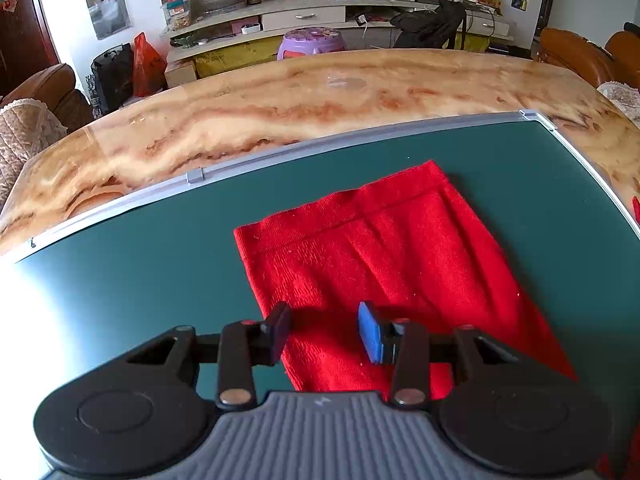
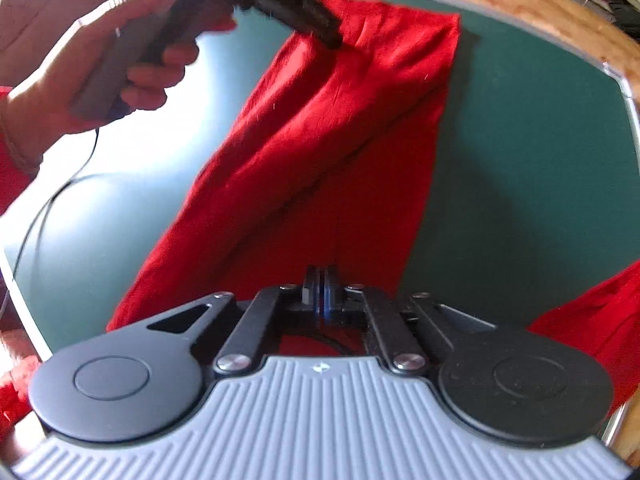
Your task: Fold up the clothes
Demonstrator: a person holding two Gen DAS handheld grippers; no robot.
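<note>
Red knit garment (image 1: 360, 252) flat on green mat (image 1: 140, 280); left tool (image 1: 326, 332) apart; right tool (image 2: 320, 292) pinches its edge.

bare green mat (image 1: 120, 280) left of red cloth (image 1: 360, 248), nothing standing

Green mat (image 1: 120, 280), marble table (image 1: 280, 104), purple stool (image 1: 312, 42)

1. I see a red cloth (image 1: 360, 248), a matt, finely ribbed knit with a fuzzy nap.
2. The green mat (image 1: 140, 280) looks smooth, with a soft sheen.
3. The table (image 1: 280, 100) is glossy, marble-patterned.
4. My left gripper (image 1: 325, 332) is matt black plastic with shiny metal rivets.
</note>
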